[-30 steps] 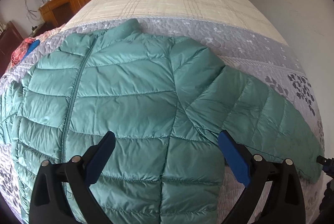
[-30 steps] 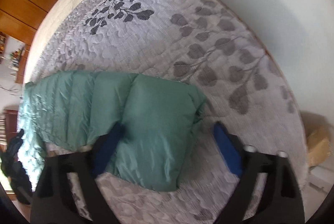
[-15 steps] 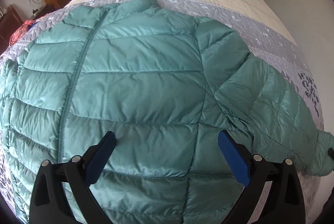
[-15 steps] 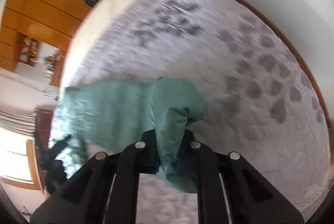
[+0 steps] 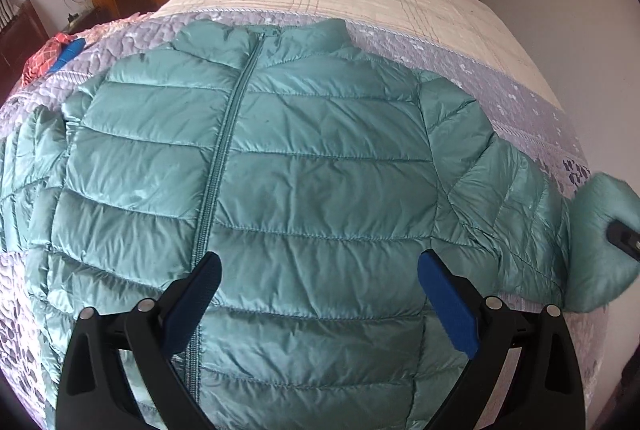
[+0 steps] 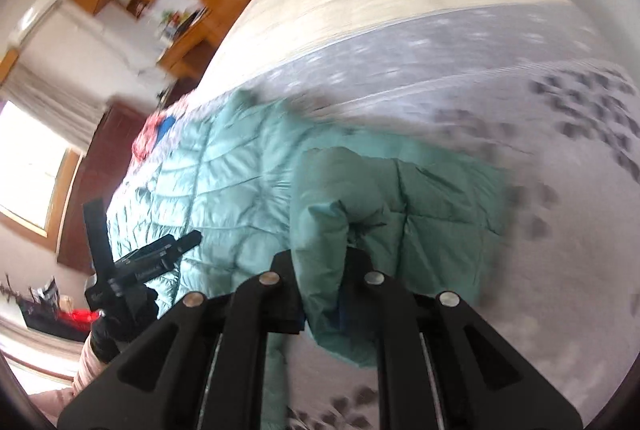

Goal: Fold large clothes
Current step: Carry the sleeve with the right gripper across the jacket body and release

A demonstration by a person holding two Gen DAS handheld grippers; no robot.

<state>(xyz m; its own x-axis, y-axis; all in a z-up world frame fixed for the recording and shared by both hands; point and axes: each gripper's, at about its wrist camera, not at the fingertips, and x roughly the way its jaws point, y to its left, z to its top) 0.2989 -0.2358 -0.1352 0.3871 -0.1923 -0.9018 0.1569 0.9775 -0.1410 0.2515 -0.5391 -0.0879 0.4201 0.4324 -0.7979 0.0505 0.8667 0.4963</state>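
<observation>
Bedding covers the whole surface, and the green puffer jacket lies flat on it, zipped front up, collar at the far end. Its right sleeve is pinched at the cuff by the right gripper, clamped tight, and should probably swing left across the chest, kept low and flat. Left gripper hovers wide apart and empty over the near hem.

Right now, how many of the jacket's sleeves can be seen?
2. One sleeve runs toward the wall side of the bed, its cuff clamped in the right gripper. The other sleeve lies along the opposite edge, partly cut off by the frame.
</observation>
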